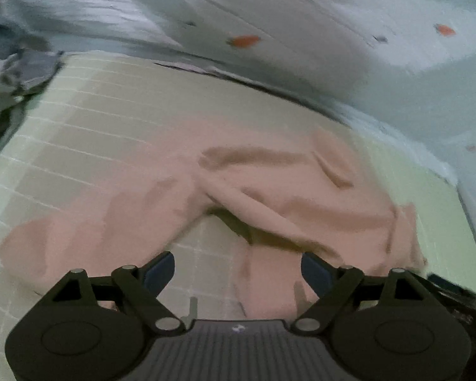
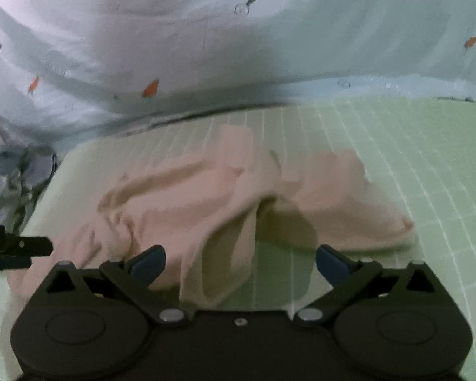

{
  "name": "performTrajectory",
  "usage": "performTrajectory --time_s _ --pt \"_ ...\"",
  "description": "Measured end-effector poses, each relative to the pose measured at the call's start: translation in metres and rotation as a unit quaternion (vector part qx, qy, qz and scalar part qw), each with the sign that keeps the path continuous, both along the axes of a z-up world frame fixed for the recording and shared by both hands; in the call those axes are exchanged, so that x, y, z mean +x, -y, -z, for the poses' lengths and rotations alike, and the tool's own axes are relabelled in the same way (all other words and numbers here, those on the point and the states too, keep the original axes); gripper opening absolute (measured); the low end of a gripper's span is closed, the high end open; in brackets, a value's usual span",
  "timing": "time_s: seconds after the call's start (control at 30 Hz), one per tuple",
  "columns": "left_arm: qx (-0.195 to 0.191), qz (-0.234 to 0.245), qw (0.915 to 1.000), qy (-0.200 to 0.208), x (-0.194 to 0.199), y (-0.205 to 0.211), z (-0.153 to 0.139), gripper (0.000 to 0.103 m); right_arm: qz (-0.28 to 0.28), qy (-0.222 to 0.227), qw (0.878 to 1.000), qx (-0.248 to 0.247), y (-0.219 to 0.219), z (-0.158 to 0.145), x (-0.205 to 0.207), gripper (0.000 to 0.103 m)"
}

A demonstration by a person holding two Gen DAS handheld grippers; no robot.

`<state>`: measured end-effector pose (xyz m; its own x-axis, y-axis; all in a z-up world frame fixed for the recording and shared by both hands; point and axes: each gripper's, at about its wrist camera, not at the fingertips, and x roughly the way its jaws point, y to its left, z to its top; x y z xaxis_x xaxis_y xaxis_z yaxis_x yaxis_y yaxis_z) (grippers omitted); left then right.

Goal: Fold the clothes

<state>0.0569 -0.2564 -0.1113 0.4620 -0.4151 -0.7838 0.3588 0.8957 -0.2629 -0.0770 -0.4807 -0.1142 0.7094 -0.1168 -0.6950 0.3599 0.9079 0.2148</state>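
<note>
A pale pink garment (image 1: 269,190) lies rumpled on a light green gridded mat (image 1: 95,120). In the left wrist view my left gripper (image 1: 238,273) hangs just above its near edge, jaws wide apart, nothing pressed between the blue pads (image 1: 160,270). The right wrist view shows the same pink garment (image 2: 206,197) bunched in folds on the mat (image 2: 396,158). My right gripper (image 2: 239,265) stands open over a hanging fold of the cloth, and its pads (image 2: 333,266) are clear of the fabric. The picture is blurred in both views.
A light blue sheet with small orange fish prints (image 1: 301,25) borders the mat at the back (image 2: 142,47). A crumpled grey cloth (image 2: 25,165) lies off the mat's left corner. Part of the other gripper (image 2: 12,247) shows at the left edge.
</note>
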Motion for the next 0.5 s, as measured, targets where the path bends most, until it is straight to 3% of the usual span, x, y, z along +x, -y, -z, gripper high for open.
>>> performTrajectory --time_s 0.13,0.3,0.5 --pt "-0.001 0.047 0.9988 -0.014 -0.010 0.016 0.007 0.092 -0.009 -0.022 1.000 0.005 -0.006 0.007 0.004 0.102" --pt "0.016 0.111 0.9909 -0.075 -0.010 0.041 0.035 0.093 -0.021 -0.057 0.998 0.030 -0.009 0.028 0.019 0.098" --pt "0.025 0.095 0.9904 -0.097 -0.003 0.042 0.052 0.092 -0.038 -0.083 0.995 0.047 -0.010 0.047 0.033 0.085"
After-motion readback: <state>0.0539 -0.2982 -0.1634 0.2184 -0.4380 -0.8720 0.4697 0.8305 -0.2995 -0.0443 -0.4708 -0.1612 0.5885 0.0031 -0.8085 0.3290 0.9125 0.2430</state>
